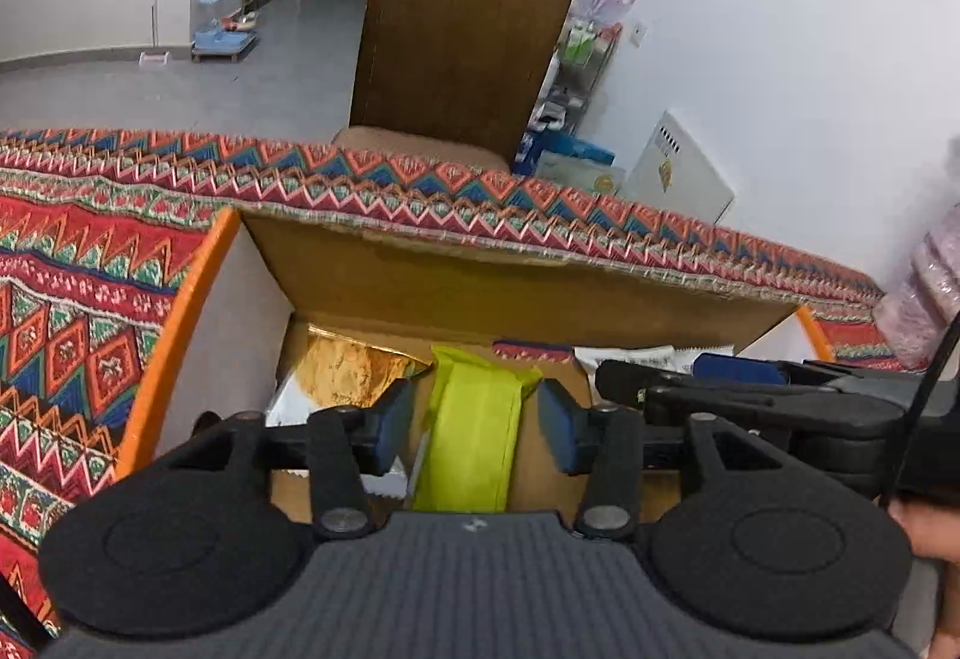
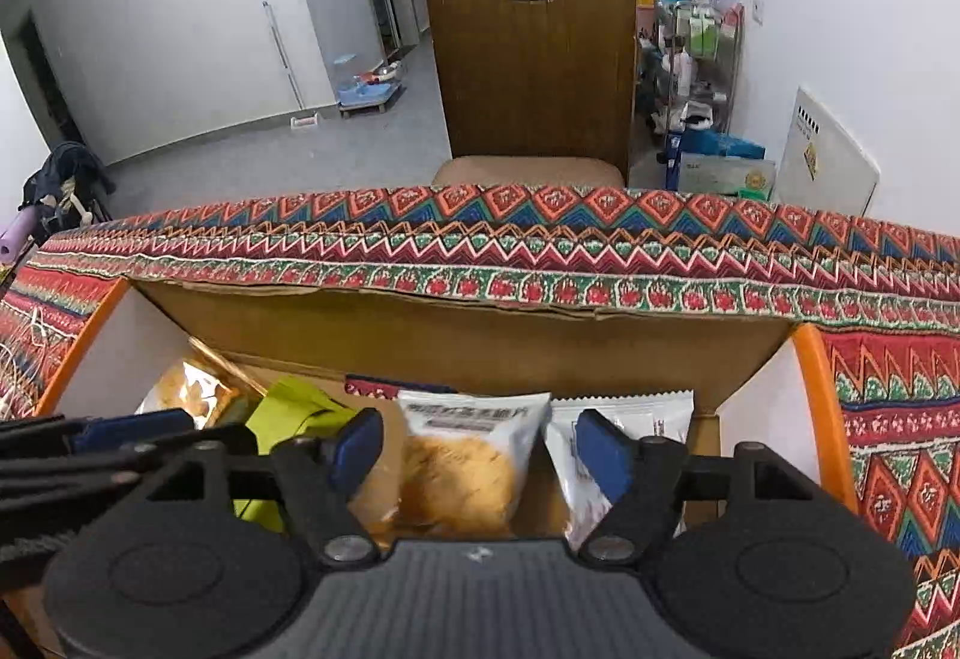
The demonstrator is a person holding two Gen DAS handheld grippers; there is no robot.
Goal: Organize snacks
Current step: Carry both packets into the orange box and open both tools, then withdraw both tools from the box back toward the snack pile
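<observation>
Patterned desk cloth (image 2: 600, 239) rings the box (image 2: 480, 335), where both wide claws, left (image 1: 474, 422) over the green packet (image 1: 474, 437) and right (image 2: 480, 449) over the chip bag (image 2: 462, 467), hold nothing and could collide or crush snacks at frame centre.

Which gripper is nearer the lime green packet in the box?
Left. The left gripper hangs open directly over the lime green packet, fingers either side. The right gripper is off to its right, open over the white chip bag.

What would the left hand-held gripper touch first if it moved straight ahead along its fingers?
Probably the lime green snack packet, which lies in the cardboard box directly between the open fingers of the left hand-held gripper. Depth is unclear, so I cannot tell how near it is.
</observation>
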